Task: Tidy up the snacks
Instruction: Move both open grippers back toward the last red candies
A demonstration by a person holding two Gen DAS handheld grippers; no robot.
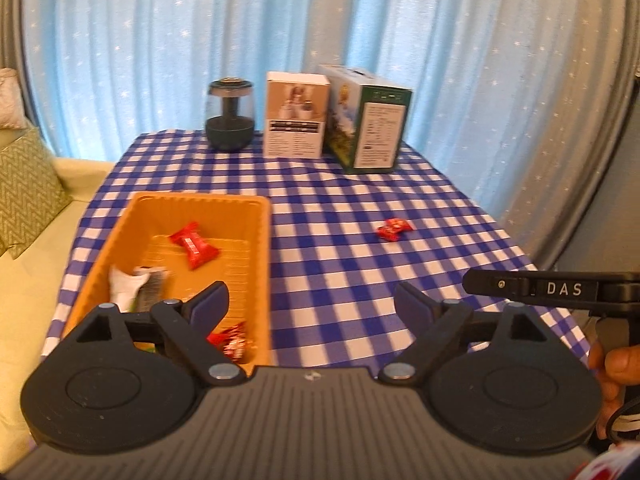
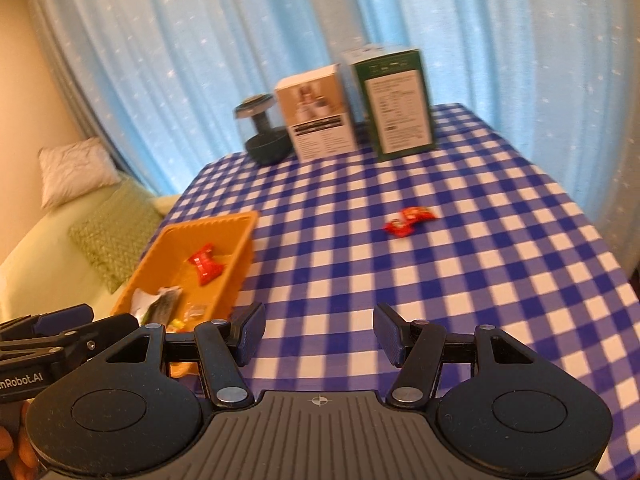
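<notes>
An orange tray [image 1: 256, 240] sits at the left of the checkered table; it also shows in the right wrist view [image 2: 240, 248]. In it lie a red snack packet [image 1: 194, 245], a white and green wrapper [image 1: 136, 286] and another red packet [image 1: 234, 340]. One red snack packet [image 1: 394, 229] lies loose on the cloth to the right, also in the right wrist view [image 2: 408, 220]. My left gripper [image 1: 312, 304] is open and empty, above the tray's near right corner. My right gripper [image 2: 318, 334] is open and empty, above the cloth, well short of the loose packet.
At the table's far edge stand a dark glass jar [image 1: 230, 116], a white box [image 1: 296, 114] and a green box [image 1: 368, 120]. A sofa with cushions [image 1: 28, 188] is left of the table. Blue curtains hang behind.
</notes>
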